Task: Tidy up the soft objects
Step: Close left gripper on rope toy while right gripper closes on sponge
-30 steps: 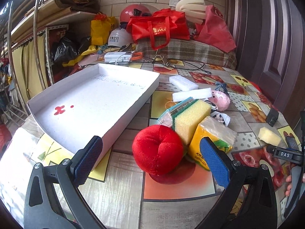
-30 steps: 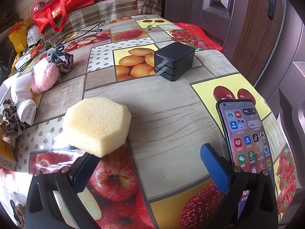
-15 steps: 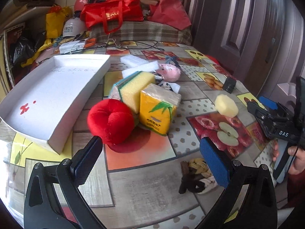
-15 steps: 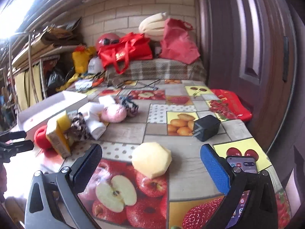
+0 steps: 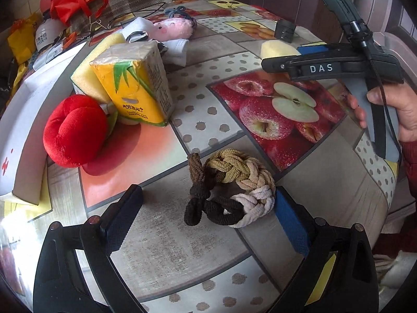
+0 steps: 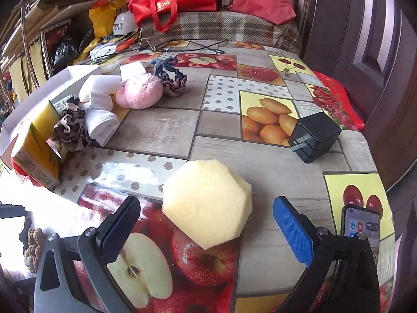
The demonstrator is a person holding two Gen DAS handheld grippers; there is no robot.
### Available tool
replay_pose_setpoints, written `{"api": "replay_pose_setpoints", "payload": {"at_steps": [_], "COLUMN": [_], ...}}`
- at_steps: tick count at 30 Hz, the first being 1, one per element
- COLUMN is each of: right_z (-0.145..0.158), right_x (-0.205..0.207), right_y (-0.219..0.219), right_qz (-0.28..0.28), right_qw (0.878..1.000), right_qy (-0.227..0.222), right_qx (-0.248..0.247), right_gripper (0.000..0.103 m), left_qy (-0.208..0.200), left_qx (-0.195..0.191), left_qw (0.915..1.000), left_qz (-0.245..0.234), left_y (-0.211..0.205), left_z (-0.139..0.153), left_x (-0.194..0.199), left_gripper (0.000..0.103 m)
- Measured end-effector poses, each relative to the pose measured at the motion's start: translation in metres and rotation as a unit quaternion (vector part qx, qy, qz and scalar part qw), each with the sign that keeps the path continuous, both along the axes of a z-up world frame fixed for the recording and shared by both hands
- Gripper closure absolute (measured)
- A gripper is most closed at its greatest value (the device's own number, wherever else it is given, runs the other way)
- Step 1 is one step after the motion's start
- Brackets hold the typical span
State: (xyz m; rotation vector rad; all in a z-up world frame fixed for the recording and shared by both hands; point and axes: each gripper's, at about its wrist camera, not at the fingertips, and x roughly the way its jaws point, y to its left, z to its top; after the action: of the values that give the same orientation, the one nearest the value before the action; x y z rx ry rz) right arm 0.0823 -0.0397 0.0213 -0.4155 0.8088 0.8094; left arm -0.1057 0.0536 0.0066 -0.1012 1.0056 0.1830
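Left claw (image 5: 208,204), fingers spread wide, is straddling a braided rope knot (image 5: 230,189) that is lying on the fruit-patterned counter (image 5: 166,245); the knot's pale end is lying against the blue pad of the right-hand finger (image 5: 290,225), while the dark left-hand finger (image 5: 122,219) is standing apart from it. Beyond the knot, a red plush toy (image 5: 74,130) is resting against the wall of a white tray (image 5: 27,140), with a yellow tissue pack (image 5: 136,86) and a yellow sponge block (image 5: 100,61) just beside it; a pink plush toy (image 5: 173,27) and folded white cloths (image 5: 177,49) are lying farther back. Right claw (image 6: 206,224), also opened wide and holding nothing, is facing a pale yellow hexagonal sponge (image 6: 208,202), which is sitting on the counter between its fingers and touching neither. A black charger (image 6: 315,135) is lying well beyond that sponge, and a phone (image 6: 361,228) is showing its lit screen just behind the blue finger. In the left wrist view the person's right hand (image 5: 396,110) is gripping the other tool's handle.
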Motion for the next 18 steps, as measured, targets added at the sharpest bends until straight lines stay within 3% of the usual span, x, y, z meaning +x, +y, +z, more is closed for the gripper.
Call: {"api": "replay_pose_setpoints", "payload": {"at_steps": [1,2,4,7,18], "right_z": [-0.004,-0.006,-0.002,0.001,0.045], "right_x": [0.000,-0.001,-0.003,-0.008,-0.033], "right_y": [0.003,0.004,0.006,0.004,-0.006], "right_qz": [0.005,0.013,0.025,0.036,0.041], "right_qw": [1.000,1.000,1.000,0.999,0.990], "right_qy": [0.003,0.009,0.002,-0.005,-0.057], "right_qx": [-0.006,-0.001,0.003,0.014,0.123], "right_gripper": [0.011,0.021,0.040,0.044,0.045], "left_qy": [-0.003,-0.007,-0.017,-0.027,-0.094], "left_qx": [0.000,0.002,0.006,0.012,0.062], "left_qw": [1.0000,0.9999,0.9997,0.9994,0.9934], "left_qz": [-0.004,-0.009,-0.018,-0.020,0.021], "left_y": [0.000,0.000,-0.002,-0.001,0.008], "left_z": [0.001,0.003,0.006,0.007,0.025], "left_x": [0.000,-0.001,-0.002,-0.003,-0.016], "left_gripper": [0.017,0.024,0.057,0.066,0.068]}}
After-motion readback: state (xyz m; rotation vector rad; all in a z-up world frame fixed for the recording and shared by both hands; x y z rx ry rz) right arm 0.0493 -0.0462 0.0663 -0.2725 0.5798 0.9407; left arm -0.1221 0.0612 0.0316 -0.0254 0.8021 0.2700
